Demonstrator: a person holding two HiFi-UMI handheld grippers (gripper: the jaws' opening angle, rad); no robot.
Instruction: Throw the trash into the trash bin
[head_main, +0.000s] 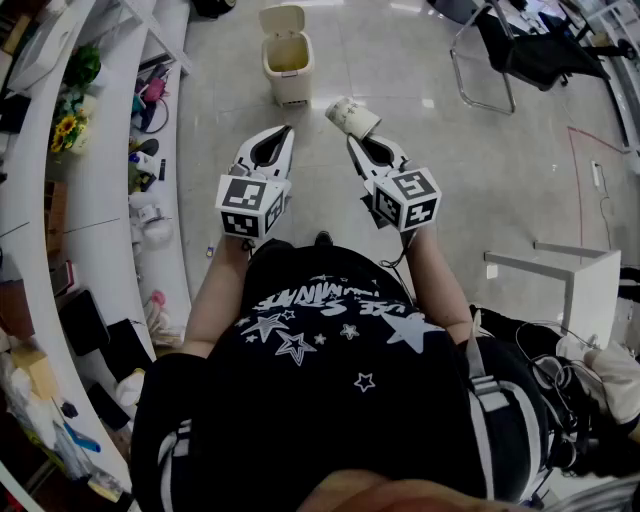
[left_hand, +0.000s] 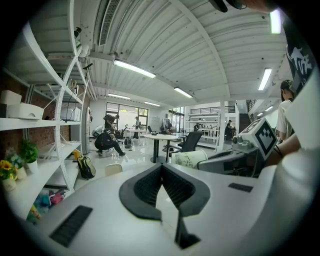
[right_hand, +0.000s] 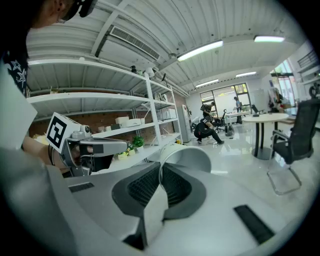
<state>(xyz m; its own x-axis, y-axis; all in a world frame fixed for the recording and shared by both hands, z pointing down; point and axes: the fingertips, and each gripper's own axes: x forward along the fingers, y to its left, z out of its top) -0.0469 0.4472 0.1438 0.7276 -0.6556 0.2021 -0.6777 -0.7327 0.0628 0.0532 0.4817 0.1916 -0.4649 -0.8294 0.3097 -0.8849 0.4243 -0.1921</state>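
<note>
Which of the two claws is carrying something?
The right gripper: its jaws pinch the rim of a paper cup. The left gripper is shut on nothing.

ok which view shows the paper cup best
The head view: the whole paper cup shows there, tilted, with its rim pinched by the right gripper. The right gripper view shows only the rim and open mouth between the fingers. The left gripper view shows its printed side, small and off to the right.
</note>
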